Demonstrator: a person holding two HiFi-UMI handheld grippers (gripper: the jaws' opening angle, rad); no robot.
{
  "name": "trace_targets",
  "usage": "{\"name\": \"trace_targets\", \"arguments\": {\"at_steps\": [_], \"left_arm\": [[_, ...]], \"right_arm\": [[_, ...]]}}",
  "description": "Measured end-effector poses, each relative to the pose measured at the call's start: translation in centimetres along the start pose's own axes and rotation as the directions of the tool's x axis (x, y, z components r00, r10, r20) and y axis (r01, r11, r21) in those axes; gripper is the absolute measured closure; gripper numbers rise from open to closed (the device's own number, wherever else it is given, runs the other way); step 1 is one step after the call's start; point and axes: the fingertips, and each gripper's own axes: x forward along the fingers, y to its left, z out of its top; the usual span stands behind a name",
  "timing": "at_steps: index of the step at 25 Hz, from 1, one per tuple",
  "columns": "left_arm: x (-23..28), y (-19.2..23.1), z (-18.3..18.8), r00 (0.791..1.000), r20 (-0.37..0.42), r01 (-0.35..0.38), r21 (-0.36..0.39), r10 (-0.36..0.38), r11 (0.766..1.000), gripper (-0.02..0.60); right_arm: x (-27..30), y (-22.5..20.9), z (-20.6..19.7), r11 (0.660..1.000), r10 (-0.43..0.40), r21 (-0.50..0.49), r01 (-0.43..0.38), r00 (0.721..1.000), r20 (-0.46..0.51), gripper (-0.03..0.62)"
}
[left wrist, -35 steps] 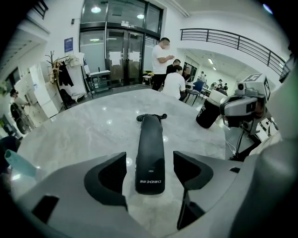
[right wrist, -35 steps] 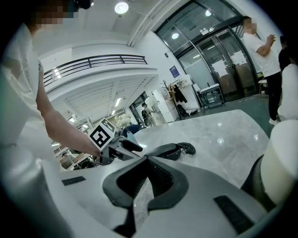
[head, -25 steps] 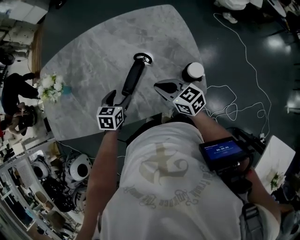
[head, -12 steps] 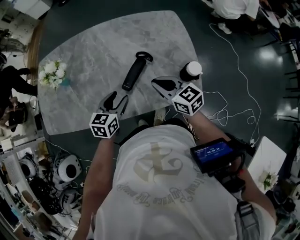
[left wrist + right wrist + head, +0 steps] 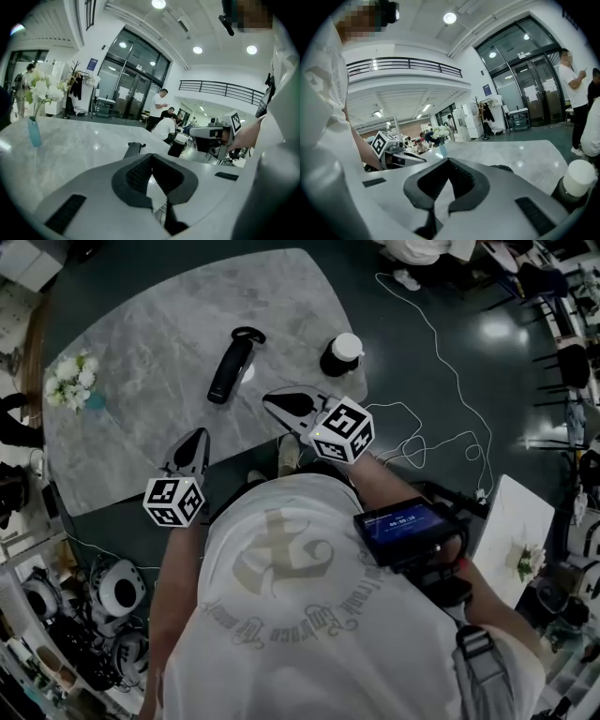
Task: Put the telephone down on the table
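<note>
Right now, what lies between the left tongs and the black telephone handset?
Only bare grey marble table, in the head view; the left tongs have just closed, empty.

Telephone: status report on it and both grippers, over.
Left gripper just closed, shut on nothing; right gripper shut, empty. Telephone lying flat on the table, clear of both. Bottle stands beside, nothing in the way.

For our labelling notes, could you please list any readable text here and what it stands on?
Nothing is legible.
On the shirt: ornate lettering, too blurred.
On the small screen: digits, too small.
On the blue wall sign: too small.
</note>
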Motion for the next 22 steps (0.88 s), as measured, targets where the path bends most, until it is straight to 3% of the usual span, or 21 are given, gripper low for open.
{"name": "trace_targets", "arguments": {"at_steps": [7,22], "left_arm": [[-2.6,-1.0,-1.4,0.999,0.000,0.050,0.007,-0.050,0.999,0.569],[-3.8,-1.9,-2.0,0.992,0.000,0.125,0.034,-0.125,0.992,0.569]], "right_arm": [[-1.5,3.2,-1.1,0.999,-0.038,-0.013,0.038,0.999,0.008,0.579],[-1.8,5.4,-1.9,0.996,-0.083,-0.022,0.083,0.996,0.012,0.579]]}}
